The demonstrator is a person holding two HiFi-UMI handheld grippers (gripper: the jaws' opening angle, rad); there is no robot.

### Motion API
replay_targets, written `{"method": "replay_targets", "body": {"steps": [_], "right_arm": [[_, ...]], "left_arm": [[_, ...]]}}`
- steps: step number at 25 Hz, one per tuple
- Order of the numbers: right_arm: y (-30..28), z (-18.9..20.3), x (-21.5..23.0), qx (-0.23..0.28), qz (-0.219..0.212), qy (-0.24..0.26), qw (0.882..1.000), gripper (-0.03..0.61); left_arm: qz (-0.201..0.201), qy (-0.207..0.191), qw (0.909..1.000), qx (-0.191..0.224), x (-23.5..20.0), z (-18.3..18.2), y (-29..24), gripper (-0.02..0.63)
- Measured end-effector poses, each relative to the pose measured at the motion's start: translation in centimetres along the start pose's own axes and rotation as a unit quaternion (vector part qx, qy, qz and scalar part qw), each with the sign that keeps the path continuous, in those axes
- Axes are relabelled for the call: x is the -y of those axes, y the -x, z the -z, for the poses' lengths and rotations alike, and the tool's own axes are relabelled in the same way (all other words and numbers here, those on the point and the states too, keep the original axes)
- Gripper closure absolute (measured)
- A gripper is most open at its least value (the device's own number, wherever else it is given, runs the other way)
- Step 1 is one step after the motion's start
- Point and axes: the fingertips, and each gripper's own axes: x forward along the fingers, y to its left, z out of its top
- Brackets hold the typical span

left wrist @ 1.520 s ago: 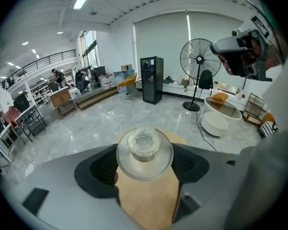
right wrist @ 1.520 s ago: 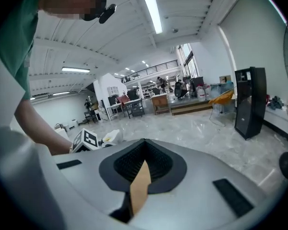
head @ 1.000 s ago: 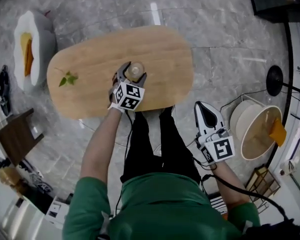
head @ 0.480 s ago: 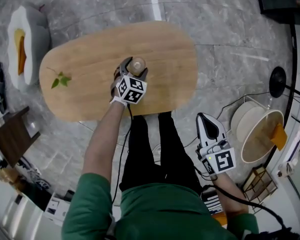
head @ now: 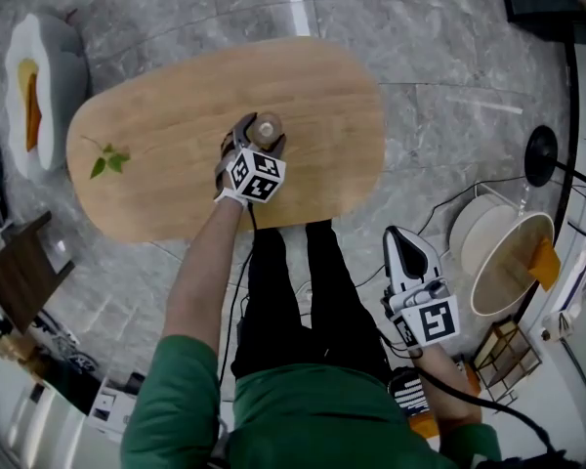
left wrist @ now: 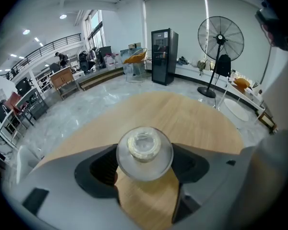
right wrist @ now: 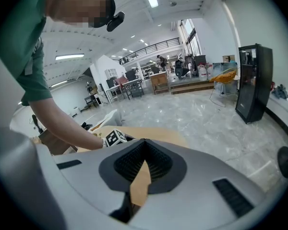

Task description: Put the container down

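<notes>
Over wood table [head: 176,96], L gripper [head: 261,138] grips container [head: 267,126]; leaf sprig [head: 108,160] well apart.

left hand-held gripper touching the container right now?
Touching. The left gripper view shows the left hand-held gripper with both jaws pressed against the sides of the clear container, with no gap on either side.

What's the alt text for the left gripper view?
The left gripper has its jaws clamped on a clear, round container, seen from its top, over a wooden table. Beyond stand a black glass-door cabinet and a pedestal fan in a bright hall.
</notes>
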Motion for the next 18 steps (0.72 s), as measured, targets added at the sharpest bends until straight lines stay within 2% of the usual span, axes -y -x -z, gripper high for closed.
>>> {"method": "replay_targets", "body": {"steps": [6,11,18], "right_arm": [[-0.8,0.7,-0.8,-0.005,-0.001,0.003,1.000,0.565],[-0.9,-0.8,-1.3,0.008,-0.002,0.011,1.000,0.565],[-1.0,-4.7,-3.7,0.037,-0.020,0.034,0.999,0.565]], "left_arm": [[0.001,0.013,0.9999,0.010,-0.5,0.4,-0.3,0.275],[-0.008,0.026,0.9996,-0.002,-0.3,0.7,0.7,0.255],[-0.033,0.068,0.9958,0.051,-2.3,-1.5,8.3,0.253]]}}
